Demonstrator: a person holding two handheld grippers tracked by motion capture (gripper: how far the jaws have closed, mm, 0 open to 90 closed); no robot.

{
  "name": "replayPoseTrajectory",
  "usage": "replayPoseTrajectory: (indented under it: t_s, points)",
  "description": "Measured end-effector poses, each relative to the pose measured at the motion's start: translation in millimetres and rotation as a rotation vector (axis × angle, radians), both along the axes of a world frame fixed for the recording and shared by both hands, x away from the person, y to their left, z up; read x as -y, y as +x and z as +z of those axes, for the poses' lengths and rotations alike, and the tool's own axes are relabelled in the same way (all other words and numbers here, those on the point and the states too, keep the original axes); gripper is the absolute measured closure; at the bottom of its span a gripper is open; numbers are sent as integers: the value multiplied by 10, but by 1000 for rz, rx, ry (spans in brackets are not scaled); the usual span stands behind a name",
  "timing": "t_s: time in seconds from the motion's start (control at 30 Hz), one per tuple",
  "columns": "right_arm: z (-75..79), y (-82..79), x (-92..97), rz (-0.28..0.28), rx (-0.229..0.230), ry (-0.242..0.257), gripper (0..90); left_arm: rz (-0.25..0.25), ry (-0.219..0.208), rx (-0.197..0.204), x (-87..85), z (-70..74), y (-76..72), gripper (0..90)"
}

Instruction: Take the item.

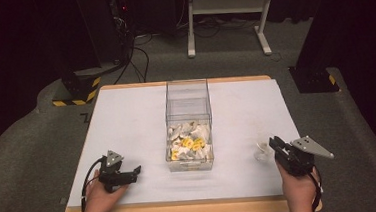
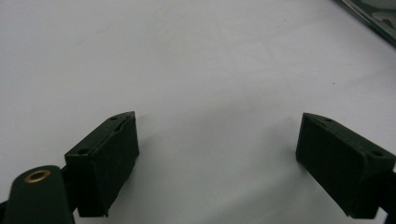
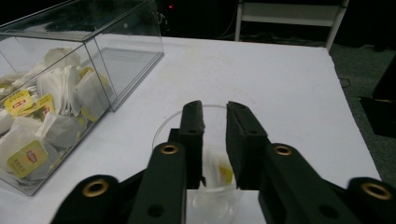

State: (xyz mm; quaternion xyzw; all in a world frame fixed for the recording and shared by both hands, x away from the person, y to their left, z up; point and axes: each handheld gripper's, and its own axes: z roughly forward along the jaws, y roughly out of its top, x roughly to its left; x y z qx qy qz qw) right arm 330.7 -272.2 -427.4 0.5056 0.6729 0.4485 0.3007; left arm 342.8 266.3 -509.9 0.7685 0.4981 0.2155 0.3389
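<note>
right tool [image 3: 215, 116] slightly parted over a clear cup [image 3: 210, 186] holding a tea bag [image 3: 219, 170]; left tool [image 2: 217, 154] wide open, empty.

I see a table [image 1: 127, 120] with a white top and a wooden edge showing along its near and far sides, standing on grey carpet. At its middle sits a clear plastic box [image 1: 187, 93], long from near to far, with tea bags [image 1: 188, 142] heaped in its near end and its far end bare. Near the right edge, toward me, stands a small clear cup [image 1: 263, 151], well apart from the box.
</note>
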Motion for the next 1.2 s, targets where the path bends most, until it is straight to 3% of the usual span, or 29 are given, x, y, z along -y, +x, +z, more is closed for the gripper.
replayPoseTrajectory:
  t_s: [0.7, 1.2]
  points:
    - [15, -3, -18, -5, 4, -2, 712, -1, 1, 0, -1, 0, 1, 135]
    - [27, 3, -206, 34, 6, -27, 571, -1, 2, 0, -1, 1, 0, 134]
